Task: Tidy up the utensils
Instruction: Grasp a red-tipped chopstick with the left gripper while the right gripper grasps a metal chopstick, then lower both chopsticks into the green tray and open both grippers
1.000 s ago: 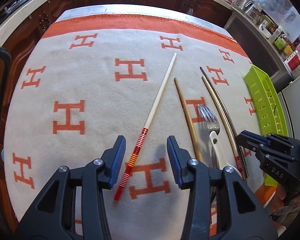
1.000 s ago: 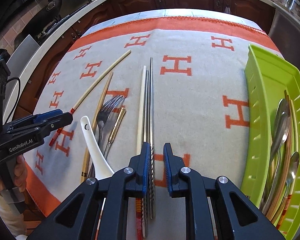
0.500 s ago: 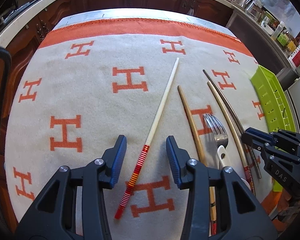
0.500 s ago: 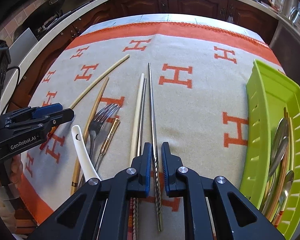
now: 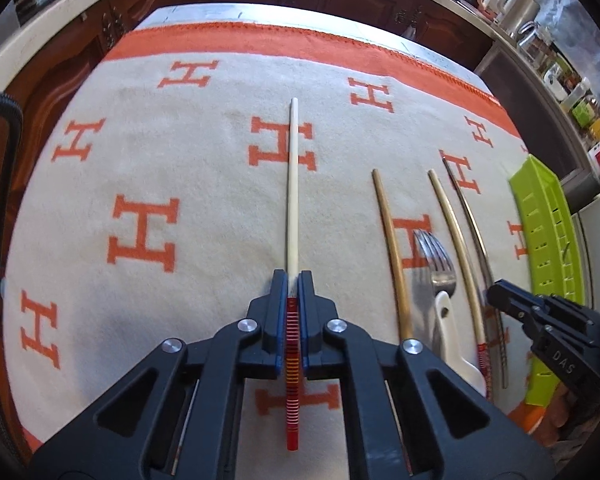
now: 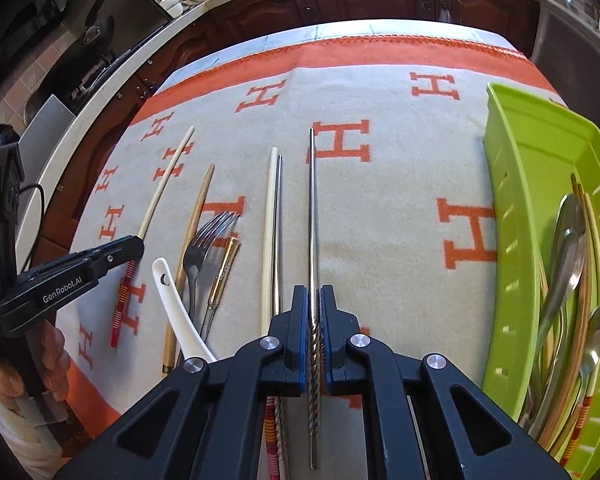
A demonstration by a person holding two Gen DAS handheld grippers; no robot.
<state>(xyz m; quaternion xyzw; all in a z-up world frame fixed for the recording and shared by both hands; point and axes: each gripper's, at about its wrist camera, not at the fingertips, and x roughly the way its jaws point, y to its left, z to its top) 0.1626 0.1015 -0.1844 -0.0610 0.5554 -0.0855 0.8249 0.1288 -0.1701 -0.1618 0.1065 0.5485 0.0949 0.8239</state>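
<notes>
My left gripper (image 5: 293, 280) is shut on a cream chopstick (image 5: 292, 184) with a red-striped end. Its jaws are closing tight where the stripes begin, and the stick points straight ahead over the cloth. In the right wrist view, my right gripper (image 6: 315, 294) is shut on a steel chopstick (image 6: 313, 200), its jaws closing on the twisted handle. The left gripper (image 6: 134, 246) also shows at the left of that view, and the right gripper (image 5: 500, 292) at the right of the left wrist view. A green tray (image 6: 508, 200) on the right holds several spoons and chopsticks.
On the orange-and-cream cloth (image 6: 400, 200) between the grippers lie a fork (image 6: 204, 236), a white spoon (image 6: 172, 292), a wooden chopstick (image 6: 198, 216), a gold-handled utensil (image 6: 224, 268), and a cream chopstick (image 6: 270, 216) beside a steel one (image 6: 279, 216). Dark cabinets ring the table.
My left jaws went from wide open to shut on the red-striped chopstick, which now lines up straight ahead. My right jaws narrowed onto the steel chopstick.
</notes>
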